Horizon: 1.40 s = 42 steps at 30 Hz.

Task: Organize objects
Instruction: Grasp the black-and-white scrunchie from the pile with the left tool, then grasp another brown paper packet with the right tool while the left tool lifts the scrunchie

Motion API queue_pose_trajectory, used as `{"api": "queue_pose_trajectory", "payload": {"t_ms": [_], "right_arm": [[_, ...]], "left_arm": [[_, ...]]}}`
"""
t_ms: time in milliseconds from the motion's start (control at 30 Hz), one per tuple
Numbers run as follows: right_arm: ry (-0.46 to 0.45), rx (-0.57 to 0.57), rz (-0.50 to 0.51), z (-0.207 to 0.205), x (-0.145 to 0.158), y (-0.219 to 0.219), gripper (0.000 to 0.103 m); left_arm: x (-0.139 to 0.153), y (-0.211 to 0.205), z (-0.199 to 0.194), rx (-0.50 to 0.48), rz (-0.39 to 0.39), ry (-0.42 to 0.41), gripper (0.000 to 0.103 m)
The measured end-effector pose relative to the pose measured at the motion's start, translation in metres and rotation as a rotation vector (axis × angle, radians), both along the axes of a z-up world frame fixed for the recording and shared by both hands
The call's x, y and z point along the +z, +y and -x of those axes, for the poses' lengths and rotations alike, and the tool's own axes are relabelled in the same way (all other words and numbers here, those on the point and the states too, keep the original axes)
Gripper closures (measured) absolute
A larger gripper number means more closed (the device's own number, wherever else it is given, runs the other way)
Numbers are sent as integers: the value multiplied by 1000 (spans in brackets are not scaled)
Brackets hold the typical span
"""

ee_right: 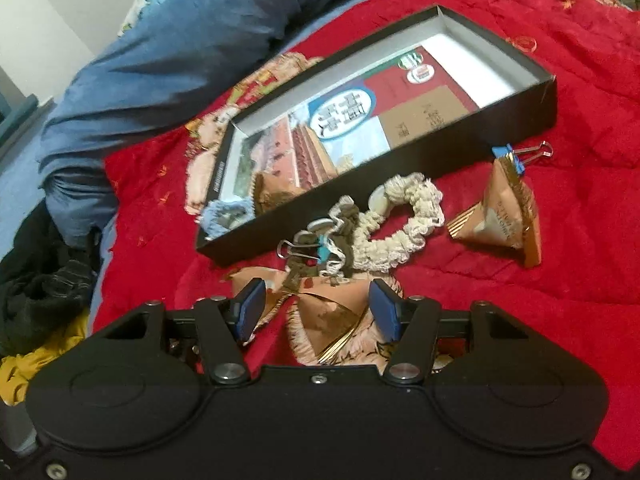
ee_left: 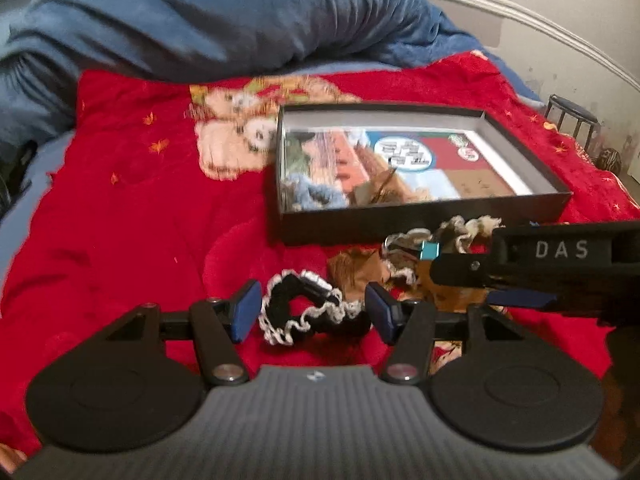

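- Red blanket (ee_left: 132, 216) with a bear print spread over a bed, blue duvet (ee_left: 208, 20) heaped at the far side, white wall and rail beyond.
- Shallow black box (ee_left: 420, 222) resting open on the blanket, printed booklet (ee_right: 360, 120) flat inside, a blue scrunchie (ee_left: 316, 192) and a brown item already tucked in its near corner.
- Left gripper (ee_left: 312, 312) spread wide, blue pads on either side of a black scrunchie with white trim (ee_left: 308, 308); scrunchie lying on the blanket right between the pads, not yet pinched, loop stretched roughly across the gap from pad to pad.
- Right gripper (ee_right: 318, 312) likewise spread, straddling a brown foil packet (ee_right: 336, 320) directly below it; contact with the pads not clear.
- Just ahead of the right gripper: a cream scrunchie (ee_right: 400, 224), a brown-and-white scrunchie (ee_right: 340, 240) tangled with a silver-handled binder clip (ee_right: 298, 252); farther right, a second foil packet (ee_right: 504, 216) closed by a blue binder clip (ee_right: 516, 158).
- Probable step: closing on one loose item and carrying it forward into the box.
- Key relation: box straight ahead and slightly right of the left gripper, near wall standing between scrunchie and tray, so a lift over that wall likely needed.
- Left gripper plainly nearer the black scrunchie; right nearer the packets and clips.
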State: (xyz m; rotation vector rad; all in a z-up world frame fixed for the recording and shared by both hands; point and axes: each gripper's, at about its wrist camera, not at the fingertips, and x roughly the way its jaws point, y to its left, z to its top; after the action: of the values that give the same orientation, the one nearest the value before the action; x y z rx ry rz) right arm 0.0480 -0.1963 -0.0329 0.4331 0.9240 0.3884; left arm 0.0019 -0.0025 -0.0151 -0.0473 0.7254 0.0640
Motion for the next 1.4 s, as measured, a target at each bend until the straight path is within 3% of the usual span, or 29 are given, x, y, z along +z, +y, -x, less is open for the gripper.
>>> {"api": "queue_pose_trajectory", "payload": {"t_ms": [133,200,300,433,500,667,733,833,1000,1400], "right_arm": [[35,-3,17,-7,-11,4,47],[36,-12,15,-10,-12,5,47],[27,-5,40,-11,-12,10,47],[-2,16,93,-7,-11,18,47],[-3,24,110,-8,-11,21,47],[-10,29,153,-6,-9,29,47],[-18,34,176,-6,-9,33,48],[-21,33,185,-6,-9,37,54],[-15,26,159,-5,-9,38,56],[42,24,31,-4,-8,29,61]], "left_arm": [[-7,1,-13,40,-1,15,32],[-15,-3,-26,25,-19,71,53],[-23,-9,-33,25,-81,108,58],[-23,-11,-29,12,-100,119,57],[-23,-9,-32,6,-97,133,50],[-24,-15,-35,-18,-131,146,44],[-24,-14,-35,-14,-124,144,44],[-25,-13,-35,-11,-122,140,56],[-22,-11,-31,0,-106,112,69],[-14,-20,-11,-1,-186,33,73]]}}
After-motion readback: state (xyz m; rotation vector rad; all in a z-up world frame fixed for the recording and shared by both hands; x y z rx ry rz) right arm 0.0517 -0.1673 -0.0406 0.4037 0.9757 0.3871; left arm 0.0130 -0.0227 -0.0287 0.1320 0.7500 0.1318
